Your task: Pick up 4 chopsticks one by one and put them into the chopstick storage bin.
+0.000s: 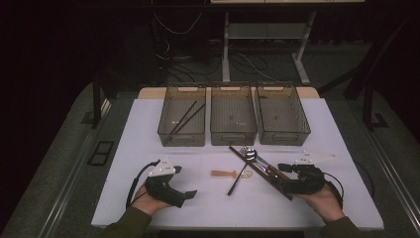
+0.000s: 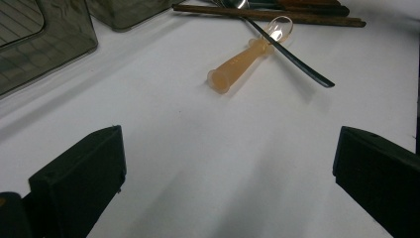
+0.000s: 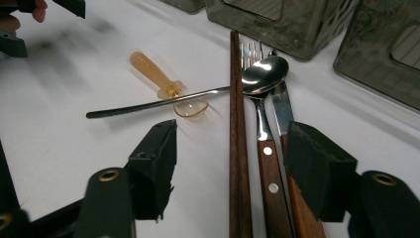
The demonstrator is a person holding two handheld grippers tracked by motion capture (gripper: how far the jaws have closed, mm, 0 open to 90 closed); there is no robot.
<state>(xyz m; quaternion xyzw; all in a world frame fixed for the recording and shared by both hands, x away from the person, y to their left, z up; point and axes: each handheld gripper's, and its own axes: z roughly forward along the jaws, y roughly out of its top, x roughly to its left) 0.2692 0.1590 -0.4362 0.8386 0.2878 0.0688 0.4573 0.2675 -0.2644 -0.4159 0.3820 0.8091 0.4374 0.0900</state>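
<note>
My right gripper (image 3: 231, 131) is open over a pile of cutlery at the table's front right (image 1: 283, 177). Between its jaws lie a pair of brown chopsticks (image 3: 237, 124) and a wooden-handled fork (image 3: 270, 183). A knife (image 3: 282, 109) runs under the right jaw, and the left pad stands clear of the chopsticks. A steel spoon (image 3: 265, 74) with a thin dark handle lies across the pile and over a small orange translucent spoon (image 3: 153, 74) (image 2: 242, 59). My left gripper (image 2: 228, 163) rests open on bare table at the front left (image 1: 190, 194), nothing between its jaws.
Three smoky plastic bins stand in a row at the back: left (image 1: 181, 138), middle (image 1: 233, 136), right (image 1: 282, 138). Two dark chopsticks (image 1: 185, 119) lie in the left bin. The white table ends close behind both hands.
</note>
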